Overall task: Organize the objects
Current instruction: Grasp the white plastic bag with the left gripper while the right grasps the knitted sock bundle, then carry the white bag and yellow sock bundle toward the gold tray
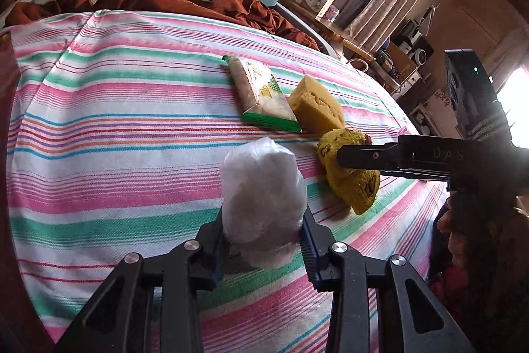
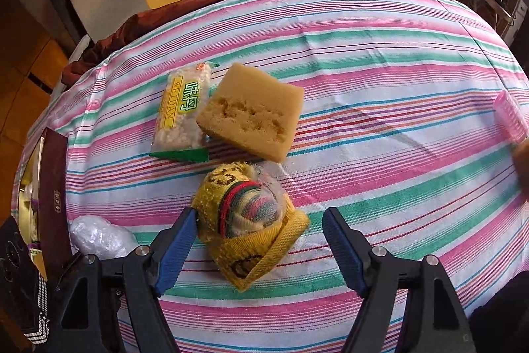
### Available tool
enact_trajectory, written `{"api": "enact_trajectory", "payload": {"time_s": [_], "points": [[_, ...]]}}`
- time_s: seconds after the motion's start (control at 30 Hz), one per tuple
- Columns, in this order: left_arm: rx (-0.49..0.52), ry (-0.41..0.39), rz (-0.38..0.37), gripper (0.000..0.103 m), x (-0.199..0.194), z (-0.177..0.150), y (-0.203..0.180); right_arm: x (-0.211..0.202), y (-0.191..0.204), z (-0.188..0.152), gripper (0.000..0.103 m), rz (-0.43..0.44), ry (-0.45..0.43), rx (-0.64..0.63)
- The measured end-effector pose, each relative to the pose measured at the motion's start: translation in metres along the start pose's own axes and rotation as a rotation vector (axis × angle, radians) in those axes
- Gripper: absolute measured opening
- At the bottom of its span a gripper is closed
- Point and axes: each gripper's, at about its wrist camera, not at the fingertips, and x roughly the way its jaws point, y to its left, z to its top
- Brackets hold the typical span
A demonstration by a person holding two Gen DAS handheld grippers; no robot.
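Left claw, left wrist view: clenched on a crumpled clear plastic bag above the pink-and-green striped cloth of the desk. Beyond lie a green-edged snack packet, a yellow sponge block and a yellow knitted bundle, partly hidden by the right tool's arm.

Right claw, right wrist view: released, jaws astride the bundle; bag cut off at left.

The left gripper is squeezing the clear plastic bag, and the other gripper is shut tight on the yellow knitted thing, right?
Not quite. The left gripper does squeeze the clear plastic bag. But the right gripper is not shut on the yellow knitted thing. Its jaws stand wide around it, with a clear gap on one side. The right wrist view shows this.
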Motion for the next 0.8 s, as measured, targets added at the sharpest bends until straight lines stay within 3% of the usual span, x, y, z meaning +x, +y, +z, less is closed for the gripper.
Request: {"api": "enact_trajectory", "payload": {"time_s": [0.17, 0.4, 0.8], "points": [[0.045, -0.014, 0.030, 0.039, 0.004, -0.002, -0.006, 0.002, 0.004, -0.002, 0.078, -0.018, -0.001, -0.037], [0.058, -0.014, 0.040, 0.039, 0.006, -0.001, -0.007, 0.001, 0.013, -0.004, 0.044, -0.004, -0.006, -0.094], [0.102, 0.024, 0.144, 0.035, -0.011, -0.009, -0.020, -0.003, 0.012, -0.006, 0.039, 0.005, -0.001, -0.100]]}}
